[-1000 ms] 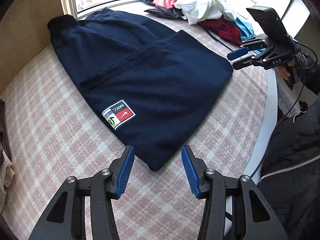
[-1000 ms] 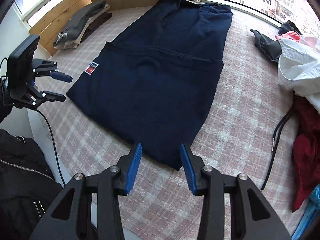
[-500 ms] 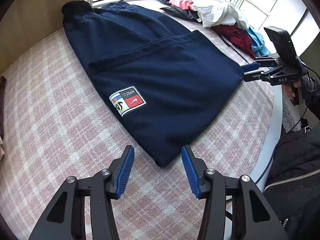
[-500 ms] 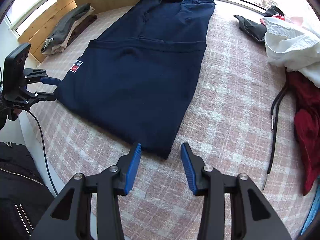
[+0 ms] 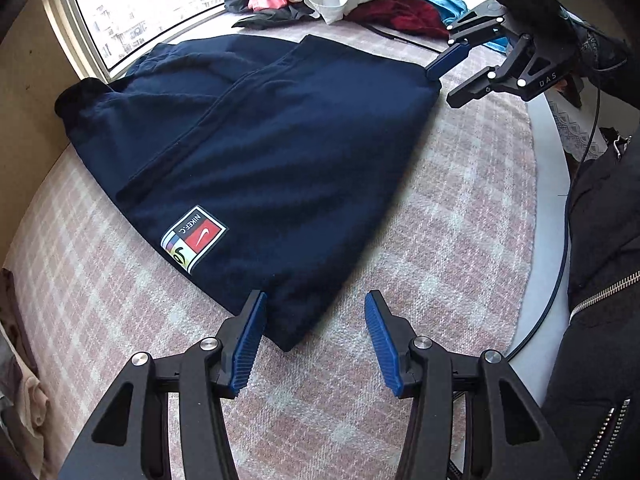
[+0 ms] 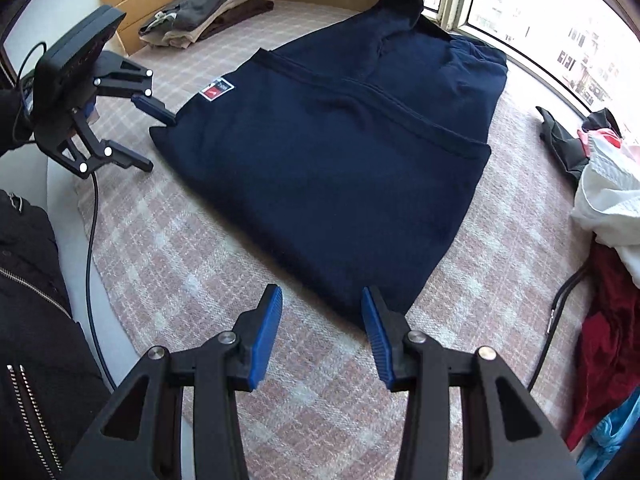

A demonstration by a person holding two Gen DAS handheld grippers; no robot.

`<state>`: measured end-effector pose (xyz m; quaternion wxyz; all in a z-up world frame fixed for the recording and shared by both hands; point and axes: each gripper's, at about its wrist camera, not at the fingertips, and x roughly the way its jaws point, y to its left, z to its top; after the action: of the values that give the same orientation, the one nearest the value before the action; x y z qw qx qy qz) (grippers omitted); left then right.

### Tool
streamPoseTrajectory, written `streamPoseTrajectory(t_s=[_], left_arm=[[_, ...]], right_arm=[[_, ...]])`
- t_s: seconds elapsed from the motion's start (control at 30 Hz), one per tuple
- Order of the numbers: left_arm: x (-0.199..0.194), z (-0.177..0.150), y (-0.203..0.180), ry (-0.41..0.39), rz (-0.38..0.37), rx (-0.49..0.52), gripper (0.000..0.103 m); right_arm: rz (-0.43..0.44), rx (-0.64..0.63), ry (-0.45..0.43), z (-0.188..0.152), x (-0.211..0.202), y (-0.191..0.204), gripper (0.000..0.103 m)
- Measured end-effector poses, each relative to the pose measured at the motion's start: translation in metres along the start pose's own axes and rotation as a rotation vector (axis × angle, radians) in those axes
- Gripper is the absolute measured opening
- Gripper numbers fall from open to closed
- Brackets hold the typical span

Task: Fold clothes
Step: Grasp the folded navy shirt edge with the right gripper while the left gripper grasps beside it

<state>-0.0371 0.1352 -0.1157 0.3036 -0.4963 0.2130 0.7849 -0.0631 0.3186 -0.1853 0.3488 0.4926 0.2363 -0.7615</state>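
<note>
The navy garment lies flat, partly folded, on the pink plaid blanket; the left gripper straddles its near corner with fingers spread, grasping nothing; the right gripper sits likewise at the other near corner, fingers apart; a clothes pile lies to the right.

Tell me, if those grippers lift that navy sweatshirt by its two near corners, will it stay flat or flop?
Probably flop. The navy sweatshirt lies limp, creased along its fold, so the middle would likely sag between the left gripper and right gripper. It looks thick, so fairly heavy. The plaid cover may drag on it.
</note>
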Motion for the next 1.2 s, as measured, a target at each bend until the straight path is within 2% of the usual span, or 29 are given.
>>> streamPoseTrajectory(t_s=[0.1,0.27,0.33,0.43,0.5,0.57,0.7,0.87,1.0,1.2], left_arm=[[0.000,0.002,0.002,0.009,-0.014,0.025,0.048],[0.001,0.008,0.008,0.018,-0.034,0.023,0.044],[0.003,0.011,0.014,0.015,-0.023,0.016,0.030],[0.003,0.014,0.026,0.007,-0.043,-0.019,0.015],[0.003,0.016,0.030,0.000,-0.055,-0.034,0.010],[0.003,0.019,0.029,-0.009,-0.039,-0.025,0.006],[-0.004,0.027,0.028,-0.043,0.000,-0.043,0.005],[-0.043,0.053,0.060,-0.159,0.047,-0.127,0.005],[-0.066,0.089,0.112,-0.244,0.135,-0.153,0.005],[-0.061,0.149,0.205,-0.310,0.224,-0.193,0.005]], right_arm=[[-0.034,-0.061,0.012,-0.001,0.007,0.004,0.041],[-0.011,-0.061,0.023,0.003,0.007,-0.003,0.041],[-0.005,-0.053,0.029,0.005,0.007,-0.005,0.041],[-0.014,-0.026,0.040,0.007,0.005,-0.013,0.023],[0.008,0.014,0.044,0.011,0.005,-0.019,0.010],[0.021,0.037,0.037,0.013,0.002,-0.021,0.007],[-0.025,0.018,-0.006,0.029,-0.014,-0.021,0.005],[-0.086,0.034,-0.119,0.074,-0.053,-0.048,0.005],[-0.133,0.052,-0.226,0.134,-0.075,-0.093,0.005],[-0.197,0.076,-0.288,0.237,-0.059,-0.174,0.004]])
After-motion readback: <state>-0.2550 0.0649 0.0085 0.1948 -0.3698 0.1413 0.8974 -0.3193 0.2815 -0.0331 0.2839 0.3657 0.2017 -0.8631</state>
